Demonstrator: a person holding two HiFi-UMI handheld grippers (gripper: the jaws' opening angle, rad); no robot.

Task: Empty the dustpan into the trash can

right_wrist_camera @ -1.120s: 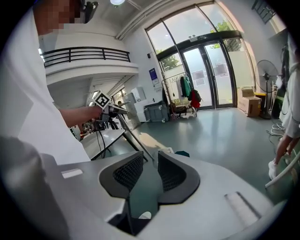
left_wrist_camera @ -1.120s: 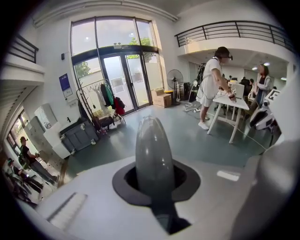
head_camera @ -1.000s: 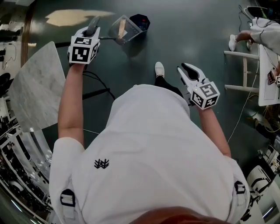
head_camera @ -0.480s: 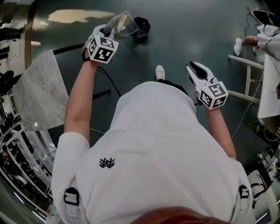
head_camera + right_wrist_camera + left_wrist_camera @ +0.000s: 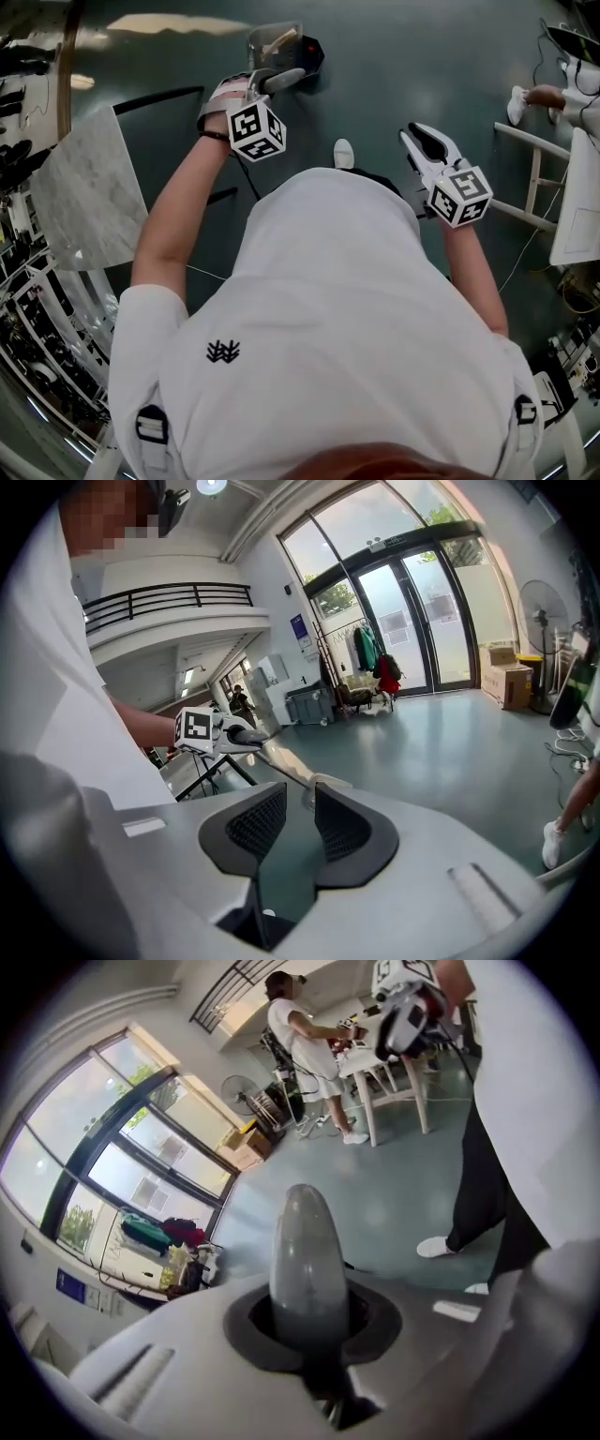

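My left gripper is shut on the grey handle of a clear dustpan. The dustpan hangs tipped beside the dark trash can on the green floor, with a pale scrap inside it. In the left gripper view the handle stands out between the jaws of that gripper. My right gripper is held out at the right, open with nothing between its pads. The right gripper view looks over the open right gripper at the left gripper and the dustpan.
A marble-topped table stands at the left, with a black frame and cables near it. A white chair frame and a table edge are at the right, and another person's leg is there. My own white shoe is below the trash can.
My left gripper has swung right and turned, carrying the dustpan up beside the trash can and tipping it. The right gripper has barely moved.
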